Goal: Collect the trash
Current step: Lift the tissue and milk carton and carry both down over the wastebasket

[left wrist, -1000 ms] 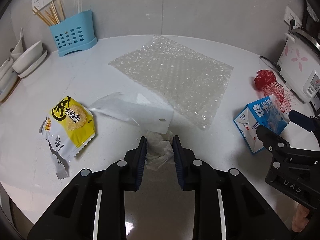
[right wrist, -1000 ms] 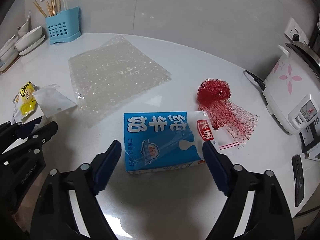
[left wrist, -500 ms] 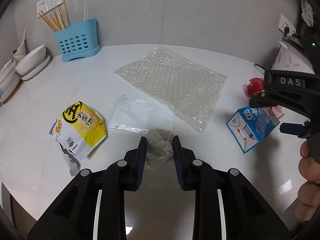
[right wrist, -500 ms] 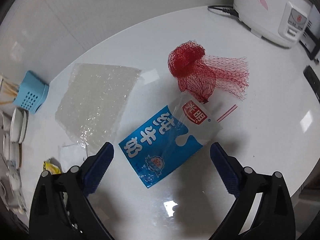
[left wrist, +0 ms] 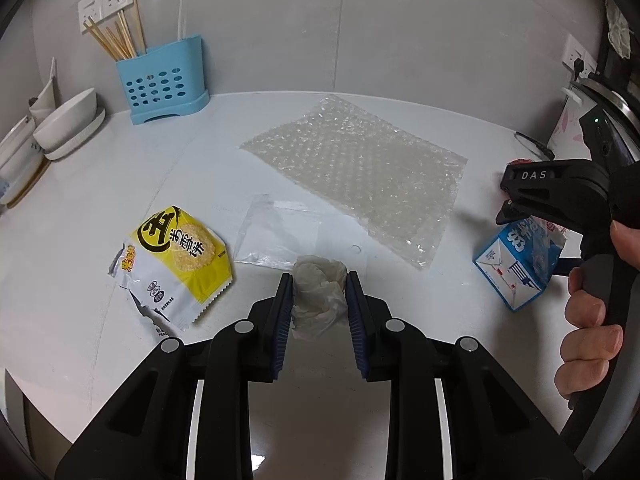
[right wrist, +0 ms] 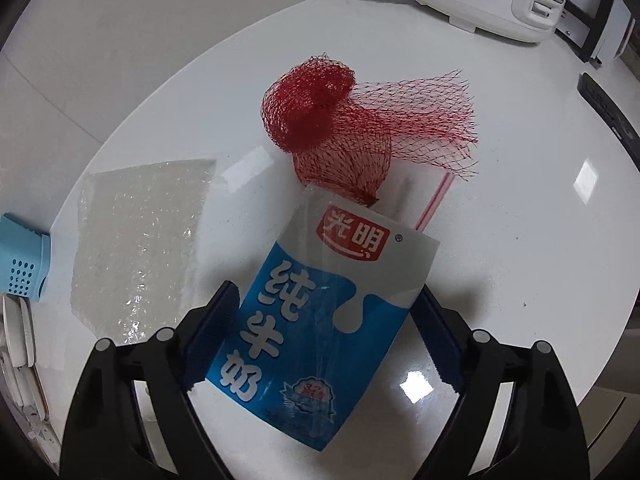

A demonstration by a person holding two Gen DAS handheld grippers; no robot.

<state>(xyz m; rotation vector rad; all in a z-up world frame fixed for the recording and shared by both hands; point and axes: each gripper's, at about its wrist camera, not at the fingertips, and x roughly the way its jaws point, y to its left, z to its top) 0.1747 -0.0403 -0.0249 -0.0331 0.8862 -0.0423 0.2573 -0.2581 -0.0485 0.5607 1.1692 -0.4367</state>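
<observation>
From the left wrist, the left gripper (left wrist: 319, 300) is clamped on a crumpled tissue (left wrist: 319, 294) above the white surface (left wrist: 100, 208). From the right wrist, the right gripper (right wrist: 324, 340) has just been closing around the milk carton (right wrist: 320, 320) lying there, its jaws apart and straddling it.

Left gripper (left wrist: 319, 302), lower centre of the left wrist view: two black moulded arms, each with a white stripe along its length and two round silver screw heads, ending in dark blue ribbed pads (left wrist: 282, 312).

Right gripper (right wrist: 320, 340), lower part of the right wrist view: the same black arms, silver screw heads and blue ribbed pads (right wrist: 210, 336). At the right edge of the left wrist view its black body bears white "DAS" lettering and a small green light. A bare hand (left wrist: 592, 320) wraps its black handle; no sleeve shows.
</observation>
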